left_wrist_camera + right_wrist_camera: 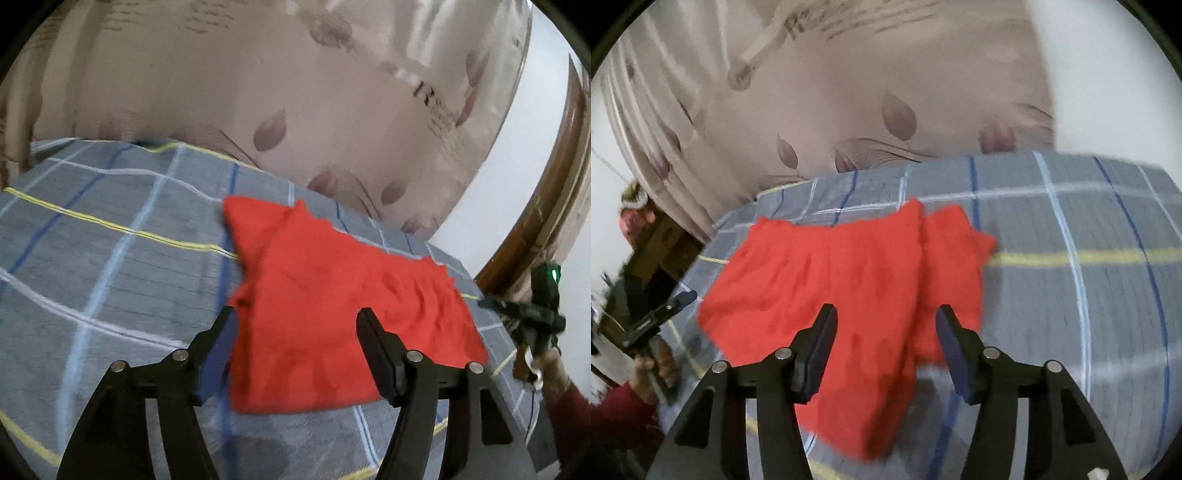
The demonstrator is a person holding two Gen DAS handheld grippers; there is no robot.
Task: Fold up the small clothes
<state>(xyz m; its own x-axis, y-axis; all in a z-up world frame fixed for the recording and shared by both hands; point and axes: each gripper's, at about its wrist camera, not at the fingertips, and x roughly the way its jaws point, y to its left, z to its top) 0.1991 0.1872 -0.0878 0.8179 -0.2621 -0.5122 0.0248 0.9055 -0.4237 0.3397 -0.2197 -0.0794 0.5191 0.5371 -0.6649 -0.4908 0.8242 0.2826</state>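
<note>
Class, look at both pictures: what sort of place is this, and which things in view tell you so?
Probably a bedroom at home. A checked grey sheet covers a soft, bed-like surface, a leaf-printed curtain hangs close behind it, and a small red garment lies spread out on the sheet for folding.

Matt red cloth garment on woven checked bedsheet

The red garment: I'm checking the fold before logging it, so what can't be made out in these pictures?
- Red garment: left wrist view, motion blur hides seams and layer count.
- Its near edge: right wrist view, blurred and partly behind the right gripper, which is open.
- Left gripper: open; whether its fingers touch the cloth is unclear.
- Curtain lettering: blurred, unreadable.
</note>
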